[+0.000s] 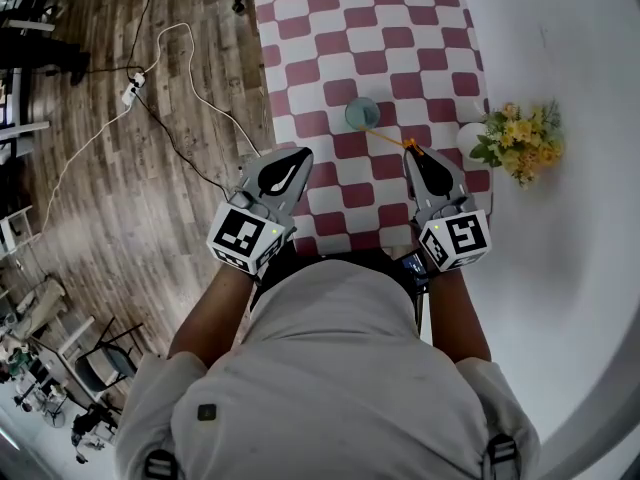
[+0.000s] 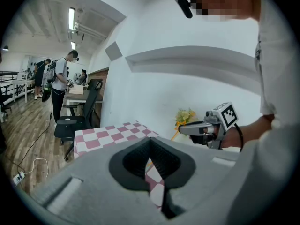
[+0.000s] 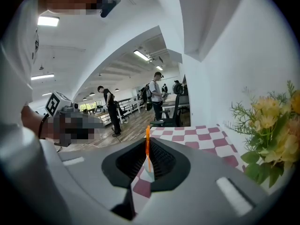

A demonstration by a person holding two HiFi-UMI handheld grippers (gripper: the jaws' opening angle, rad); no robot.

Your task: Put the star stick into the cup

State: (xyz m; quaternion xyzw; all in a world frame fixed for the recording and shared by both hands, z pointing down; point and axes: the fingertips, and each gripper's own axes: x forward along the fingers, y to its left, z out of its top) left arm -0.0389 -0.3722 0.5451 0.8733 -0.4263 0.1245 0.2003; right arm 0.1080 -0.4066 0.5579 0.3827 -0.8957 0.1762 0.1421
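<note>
A small clear cup [image 1: 362,114] stands near the middle of the red-and-white checked table [image 1: 400,38]. The thin orange star stick [image 1: 392,139] runs from my right gripper [image 1: 411,152] toward the cup's near rim; I cannot tell whether its tip touches the cup. The right gripper is shut on the stick, which shows as an orange line [image 3: 147,146] pinched between its jaws. My left gripper [image 1: 299,156] hovers over the table's left front edge, shut with nothing in it [image 2: 150,142]. From the left gripper view the right gripper [image 2: 185,130] is seen side-on.
A white vase of yellow flowers [image 1: 520,140] stands on the table's right edge, close to the right gripper. A white wall rises to the right. A power strip and cables [image 1: 132,88] lie on the wooden floor at the left. An office chair [image 2: 75,121] stands beyond the table.
</note>
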